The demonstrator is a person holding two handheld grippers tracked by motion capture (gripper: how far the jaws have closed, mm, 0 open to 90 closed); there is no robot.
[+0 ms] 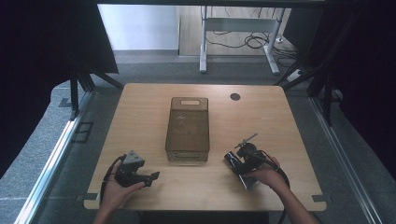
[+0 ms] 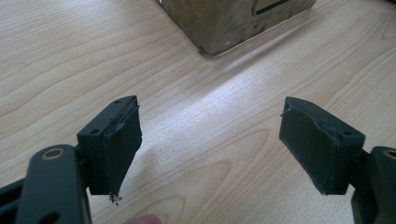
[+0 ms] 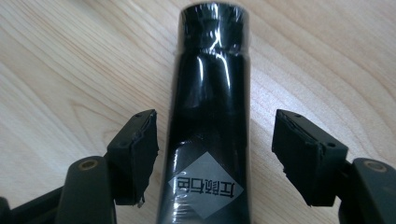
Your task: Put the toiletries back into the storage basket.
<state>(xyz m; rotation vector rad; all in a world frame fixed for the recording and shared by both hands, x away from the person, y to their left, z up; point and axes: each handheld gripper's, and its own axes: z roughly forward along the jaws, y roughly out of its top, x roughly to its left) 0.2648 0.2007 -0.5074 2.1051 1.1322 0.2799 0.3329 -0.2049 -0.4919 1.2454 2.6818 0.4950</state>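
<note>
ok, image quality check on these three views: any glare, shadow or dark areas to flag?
Right gripper view: bright streaks of glare on the shiny black tube, label still legible. Left gripper view: a pale sheen on the table below the bin, soft shadows under the jaws. High view: the surroundings fall near black at both sides; the table is evenly lit, and the small tube is hard to resolve.

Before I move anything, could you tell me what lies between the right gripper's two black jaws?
A glossy black plastic-wrapped tube lies on the wooden table between the open jaws of the right gripper, pads clear of it, as the right gripper view shows.
</note>
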